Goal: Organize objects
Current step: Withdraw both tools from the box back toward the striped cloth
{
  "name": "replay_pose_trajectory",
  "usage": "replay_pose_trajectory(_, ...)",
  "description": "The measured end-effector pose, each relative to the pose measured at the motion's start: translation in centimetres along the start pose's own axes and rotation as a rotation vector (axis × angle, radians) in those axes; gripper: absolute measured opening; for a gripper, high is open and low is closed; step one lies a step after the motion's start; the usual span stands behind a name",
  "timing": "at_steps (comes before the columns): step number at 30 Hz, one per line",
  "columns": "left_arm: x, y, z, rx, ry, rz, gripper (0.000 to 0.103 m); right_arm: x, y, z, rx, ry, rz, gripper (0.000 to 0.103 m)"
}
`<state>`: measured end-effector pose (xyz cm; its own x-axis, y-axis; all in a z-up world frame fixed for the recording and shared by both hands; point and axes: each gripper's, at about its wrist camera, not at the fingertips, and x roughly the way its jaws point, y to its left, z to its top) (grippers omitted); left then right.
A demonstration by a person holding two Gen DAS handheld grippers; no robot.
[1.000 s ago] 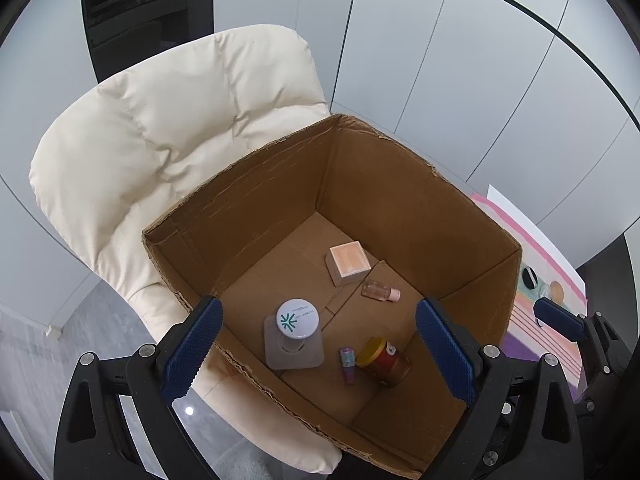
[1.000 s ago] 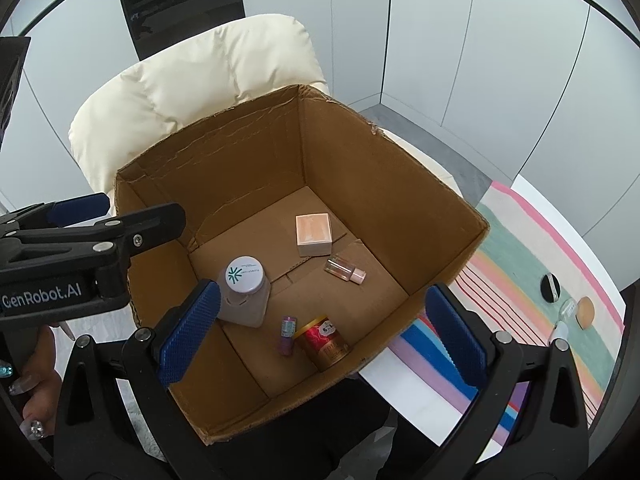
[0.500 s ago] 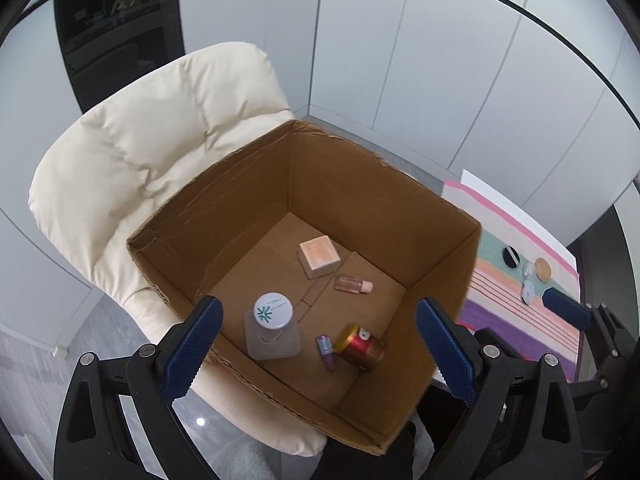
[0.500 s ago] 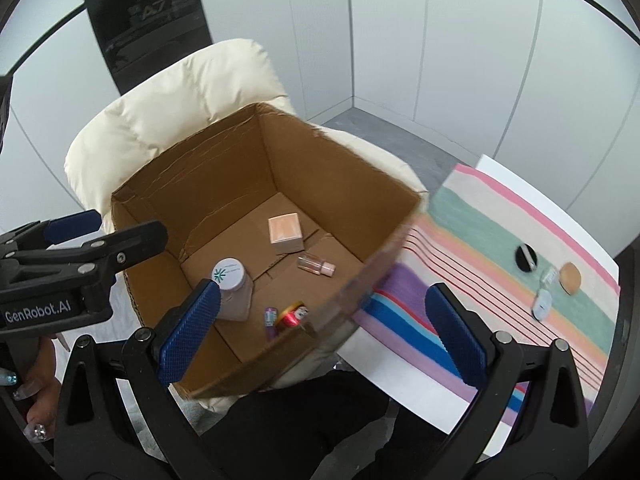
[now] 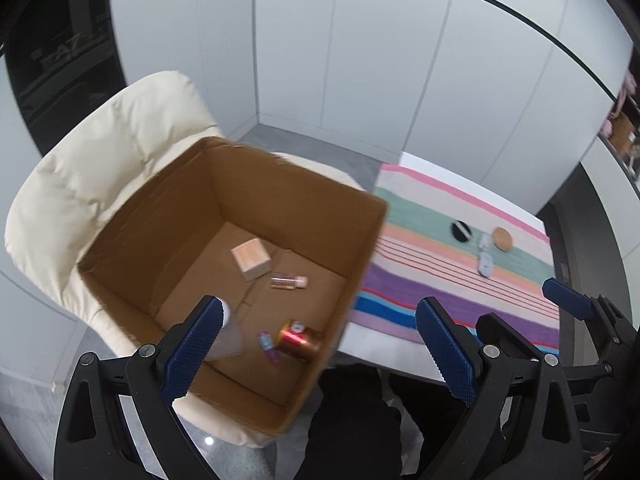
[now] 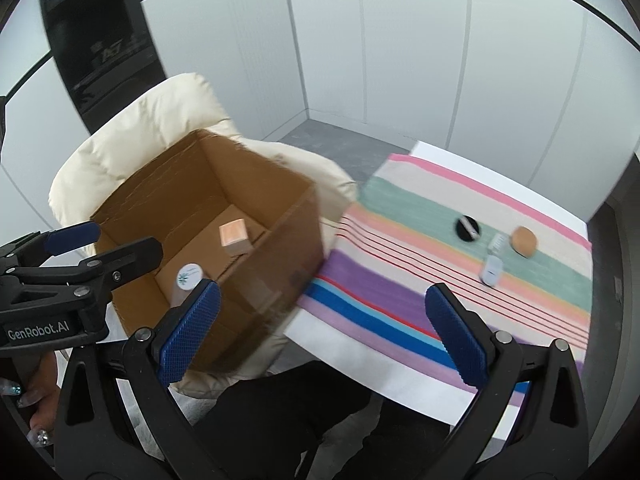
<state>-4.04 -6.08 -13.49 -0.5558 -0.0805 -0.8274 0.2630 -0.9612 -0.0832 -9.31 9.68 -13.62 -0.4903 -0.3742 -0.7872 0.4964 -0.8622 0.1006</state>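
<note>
Views both swung toward the table vs 1 s ago; the box was centred between the fingers then, now sits off to the left. Looks like the drop-off phase is done and the next pick is coming, prob from the cloth.

L wrist: left gripper (image 5: 316, 354) wide open, nothing held. Cardboard box (image 5: 360, 264) on the cream chair (image 5: 100, 168), mostly behind and above the left finger. Inside: pink cube box (image 5: 251, 258), small clear bottle w/ pink cap (image 5: 289, 281), red-gold can (image 5: 299, 339) lying on its side, small purple tube (image 5: 267, 343) just beside the can, white-capped bottle (image 5: 230, 338) half hidden by the left fingertip. Striped cloth (image 5: 440, 280) beyond the right finger; on it a black round compact (image 5: 461, 231), tan round puff (image 5: 502, 238), two small pale items (image 5: 485, 258), too small to ID.

R wrist: right gripper (image 6: 318, 334) also fully open, empty. Cloth items ahead and up-right of the finger gap, well apart from the tips. Shows the bottle's white lid w/ green logo (image 6: 189, 275), which the L view hides; the box's near wall hides the can, tube and clear bottle here. Left-hand tool (image 6: 80, 280) visible at the left edge. Motion blur on box rim and cloth.
</note>
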Motion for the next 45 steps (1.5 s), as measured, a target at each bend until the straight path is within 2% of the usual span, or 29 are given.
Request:
replay_pose_trajectory(17, 0.5, -12.0, -1.6, 0.175, 0.022, -0.13, 0.098, -6.1, -12.2, -5.3, 0.202, -0.017, -0.164, 0.103)
replay_pose_trajectory(27, 3.7, -18.3, -2.6, 0.255, 0.082, -0.16, 0.098, -6.7, -19.8, -8.2, 0.324, -0.015, -0.239, 0.103)
replay_pose_trajectory(35, 8.2, -22.6, -2.3, 0.306, 0.122, -0.175, 0.098, -3.9, -25.1, -9.4, 0.406, 0.005, -0.252, 0.103)
replay_pose_trajectory(38, 10.7, -24.3, -2.0, 0.317, 0.108, -0.223, 0.098, -2.2, -27.3, -9.7, 0.432, 0.019, -0.263, 0.103)
replay_pose_trajectory(40, 13.5, -25.6, -1.7, 0.323, 0.127, -0.265, 0.098, -1.2, -28.5, -9.8, 0.445, 0.022, -0.266, 0.103)
replay_pose_trajectory(43, 18.4, -27.7, -1.5, 0.328, 0.2, -0.28, 0.097, 0.7, -30.7, -9.8, 0.472, 0.033, -0.276, 0.103)
replay_pose_trajectory(45, 21.5, -29.3, -1.3, 0.341, 0.216, -0.282, 0.097, 1.8, -31.8, -9.7, 0.482, 0.036, -0.279, 0.103)
